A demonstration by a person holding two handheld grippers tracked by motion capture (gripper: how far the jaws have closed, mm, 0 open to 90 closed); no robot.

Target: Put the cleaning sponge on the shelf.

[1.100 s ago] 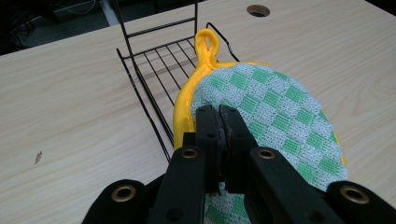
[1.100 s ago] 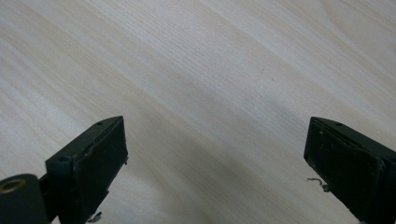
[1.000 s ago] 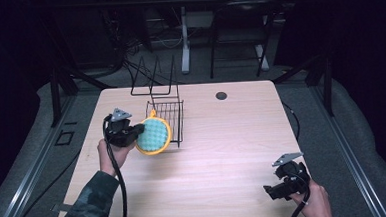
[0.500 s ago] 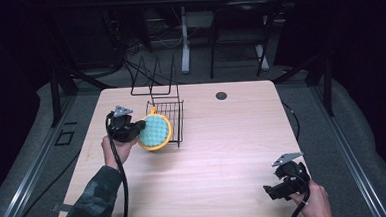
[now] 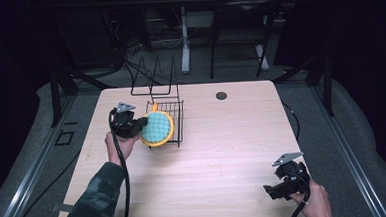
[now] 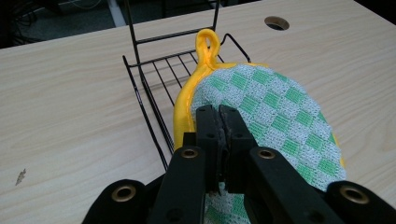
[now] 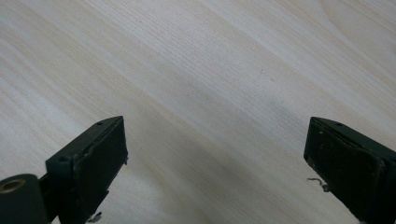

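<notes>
pinching left tool (image 6: 222, 122), round checkered woven potholder (image 6: 275, 112), wire rack (image 6: 159, 79)

The pot holder (image 5: 158, 128) is a round pad — green-and-white checked cloth on its face, bright yellow binding round the edge, and a small yellow hanging loop (image 6: 208, 43) at the top. It is held up on edge, tilted, its loop end reaching over the low black wire rack (image 5: 174, 120) on the pale wooden table. The left gripper (image 6: 221, 122) pinches its near edge — jaws pressed tight on the cloth.
</notes>
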